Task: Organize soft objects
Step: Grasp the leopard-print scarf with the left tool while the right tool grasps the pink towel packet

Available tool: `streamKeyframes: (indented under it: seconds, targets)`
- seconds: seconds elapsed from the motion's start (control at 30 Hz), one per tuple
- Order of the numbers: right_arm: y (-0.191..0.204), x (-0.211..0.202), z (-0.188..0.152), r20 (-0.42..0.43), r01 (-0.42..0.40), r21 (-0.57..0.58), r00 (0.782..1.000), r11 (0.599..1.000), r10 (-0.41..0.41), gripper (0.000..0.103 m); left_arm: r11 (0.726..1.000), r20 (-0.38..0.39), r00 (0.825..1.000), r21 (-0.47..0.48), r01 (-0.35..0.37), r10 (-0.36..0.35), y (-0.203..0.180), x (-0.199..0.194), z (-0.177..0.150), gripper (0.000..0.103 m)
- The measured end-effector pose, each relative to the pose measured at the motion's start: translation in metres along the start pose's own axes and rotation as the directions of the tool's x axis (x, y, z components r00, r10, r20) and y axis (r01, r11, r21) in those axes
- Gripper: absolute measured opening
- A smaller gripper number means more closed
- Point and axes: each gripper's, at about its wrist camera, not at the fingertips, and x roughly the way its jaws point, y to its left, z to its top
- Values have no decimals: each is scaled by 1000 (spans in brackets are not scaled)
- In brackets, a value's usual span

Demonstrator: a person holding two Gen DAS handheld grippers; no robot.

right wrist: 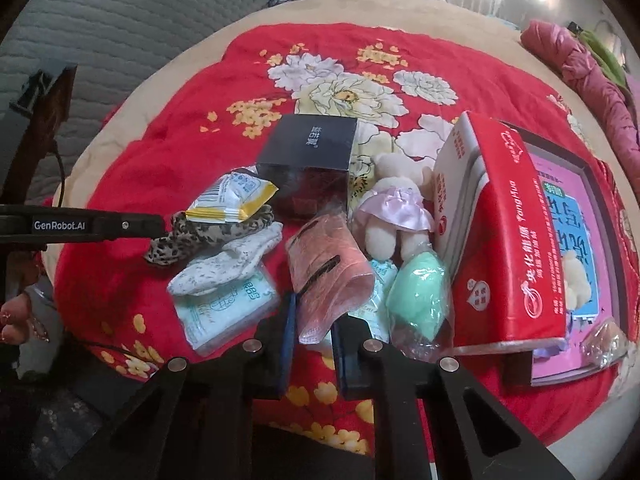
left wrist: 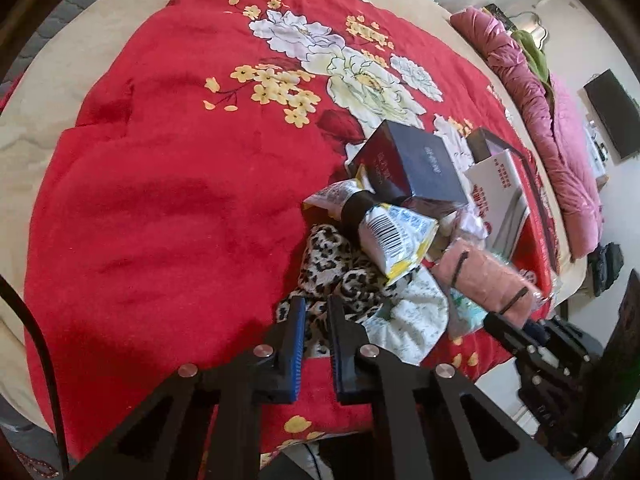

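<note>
Left claw (left wrist: 316,308) spread, poised over the leopard-print cloth (left wrist: 328,260) on the red floral blanket (left wrist: 168,208). Right claw (right wrist: 314,312) spread either side of the bagged pink cloth (right wrist: 328,276), between the white sock (right wrist: 228,264) and mint sponge (right wrist: 420,296), near the plush bear (right wrist: 396,204).

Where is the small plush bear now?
In the right wrist view, the plush bear lies right of centre, between the dark box and the red carton.
</note>
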Motion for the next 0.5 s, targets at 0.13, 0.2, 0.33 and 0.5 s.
streamKeyframes:
  seconds: [0.13, 0.2, 0.33, 0.5]
  targets:
    - [-3, 1, -2, -3, -11, 24, 1000, 1000, 11, 16, 999, 1, 1000, 24, 24, -24, -3, 2, -6, 14]
    - [-5, 1, -2, -9, -25, 38, 1000, 999, 25, 16, 998, -2, 1000, 56, -21, 21, -8, 4, -6, 19]
    - [-5, -1, -3, 1, -28, 29, 1000, 999, 28, 17, 996, -6, 999, 80, -38, 38, -16, 11, -3, 37]
    - [-3, -4, 0, 7, -29, 21, 1000, 999, 29, 17, 993, -22, 996, 86, -87, 89, -18, 27, 4, 46]
